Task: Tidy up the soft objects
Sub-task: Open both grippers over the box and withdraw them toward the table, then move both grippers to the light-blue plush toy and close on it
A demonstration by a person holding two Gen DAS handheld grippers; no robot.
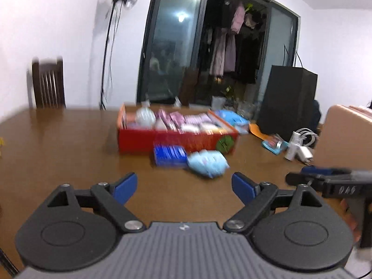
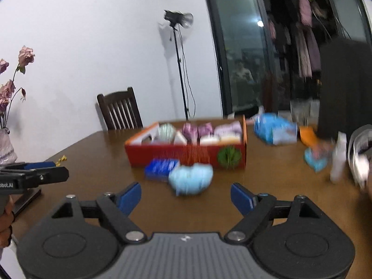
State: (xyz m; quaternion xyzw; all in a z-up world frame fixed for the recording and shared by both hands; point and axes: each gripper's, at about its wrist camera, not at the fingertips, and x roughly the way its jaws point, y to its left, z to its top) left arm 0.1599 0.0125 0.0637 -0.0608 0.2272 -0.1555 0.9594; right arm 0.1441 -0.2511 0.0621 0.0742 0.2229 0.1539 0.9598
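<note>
A red box (image 1: 162, 140) (image 2: 186, 154) filled with several pink and white soft packs stands mid-table. In front of it lie a dark blue pack (image 1: 170, 155) (image 2: 160, 167) and a light blue soft packet (image 1: 208, 162) (image 2: 191, 177), side by side. My left gripper (image 1: 184, 187) is open and empty, a short way in front of both packs. My right gripper (image 2: 186, 197) is open and empty too, just short of the light blue packet. Each gripper shows at the edge of the other's view, the right gripper (image 1: 325, 176) at the right and the left gripper (image 2: 34, 174) at the left.
Another light blue bag (image 1: 232, 117) (image 2: 274, 127) lies right of the box. A black bag (image 1: 287, 100), a white bottle (image 1: 293, 146), a cable and small items crowd the right side. A vase of pink flowers (image 2: 7, 144) stands far left. A wooden chair (image 2: 119, 109) is behind the table.
</note>
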